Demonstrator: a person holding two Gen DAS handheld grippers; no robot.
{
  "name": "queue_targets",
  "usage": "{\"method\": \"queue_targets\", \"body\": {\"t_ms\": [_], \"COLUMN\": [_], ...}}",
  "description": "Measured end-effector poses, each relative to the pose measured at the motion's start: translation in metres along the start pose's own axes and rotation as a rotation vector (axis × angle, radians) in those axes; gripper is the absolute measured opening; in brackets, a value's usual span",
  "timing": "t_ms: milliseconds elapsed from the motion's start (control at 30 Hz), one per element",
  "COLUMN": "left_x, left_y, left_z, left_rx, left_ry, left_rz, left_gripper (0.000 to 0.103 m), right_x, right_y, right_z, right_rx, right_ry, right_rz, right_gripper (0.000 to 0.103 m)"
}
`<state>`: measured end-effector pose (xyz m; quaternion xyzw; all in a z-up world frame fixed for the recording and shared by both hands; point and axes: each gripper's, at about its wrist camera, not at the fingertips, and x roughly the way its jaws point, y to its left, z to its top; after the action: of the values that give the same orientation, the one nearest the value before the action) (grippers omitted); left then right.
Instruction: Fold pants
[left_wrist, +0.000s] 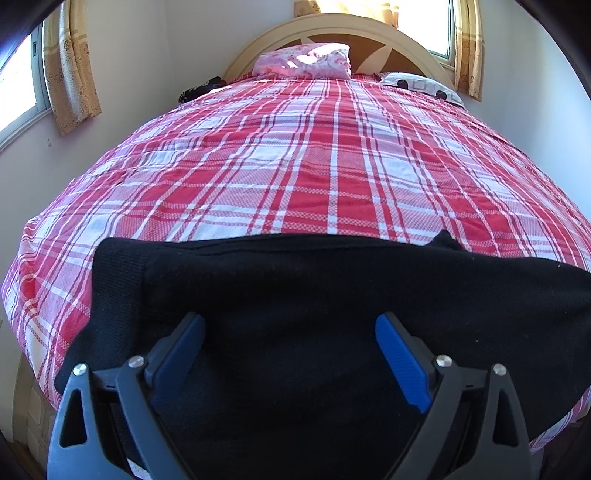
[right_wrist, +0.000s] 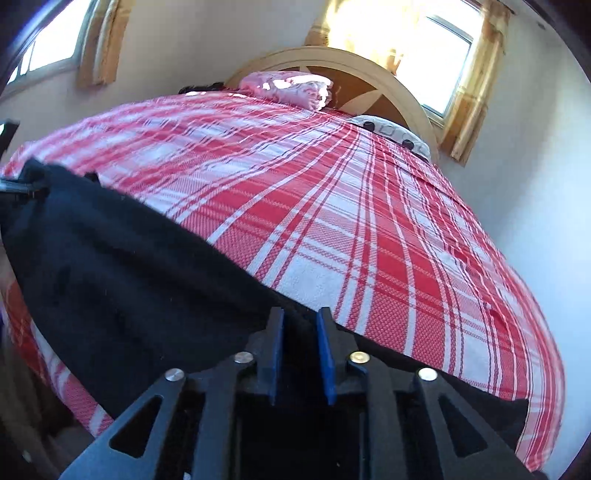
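Observation:
The black pants (left_wrist: 295, 288) lie in a long band across the near end of the bed. A ribbed waistband or cuff shows at their left end in the left wrist view. My left gripper (left_wrist: 290, 326) hovers over the cloth with its blue pads wide apart and nothing between them. In the right wrist view the pants (right_wrist: 129, 277) run from the far left down to the near right. My right gripper (right_wrist: 300, 321) sits at their far edge, its pads a narrow gap apart over the dark fabric and not visibly pinching it.
A red and white plaid bedspread (left_wrist: 295, 166) covers the bed beyond the pants. A pink pillow (left_wrist: 306, 61) and a white patterned pillow (left_wrist: 421, 83) lie at the arched headboard (left_wrist: 406, 48). Walls and curtained windows close in both sides.

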<state>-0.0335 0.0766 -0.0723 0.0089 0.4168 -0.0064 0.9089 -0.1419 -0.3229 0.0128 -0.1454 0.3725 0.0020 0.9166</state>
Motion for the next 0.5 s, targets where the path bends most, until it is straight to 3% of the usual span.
{"method": "queue_targets", "body": {"t_ms": [200, 367, 500], "left_x": [0.001, 0.003, 0.003], "left_y": [0.000, 0.000, -0.001], "left_z": [0.000, 0.004, 0.005], "left_rx": [0.016, 0.014, 0.013], "left_ry": [-0.007, 0.007, 0.017], "left_rz": [0.000, 0.002, 0.014], "left_gripper": [0.097, 0.098, 0.098], "right_x": [-0.038, -0.044, -0.046], "right_y": [-0.036, -0.037, -0.040], "right_z": [-0.012, -0.055, -0.083], "right_rx": [0.366, 0.562, 0.617], "right_ry": [-0.126, -0.081, -0.019], "right_rz": [0.088, 0.122, 0.143], "right_gripper": [0.035, 0.035, 0.035]}}
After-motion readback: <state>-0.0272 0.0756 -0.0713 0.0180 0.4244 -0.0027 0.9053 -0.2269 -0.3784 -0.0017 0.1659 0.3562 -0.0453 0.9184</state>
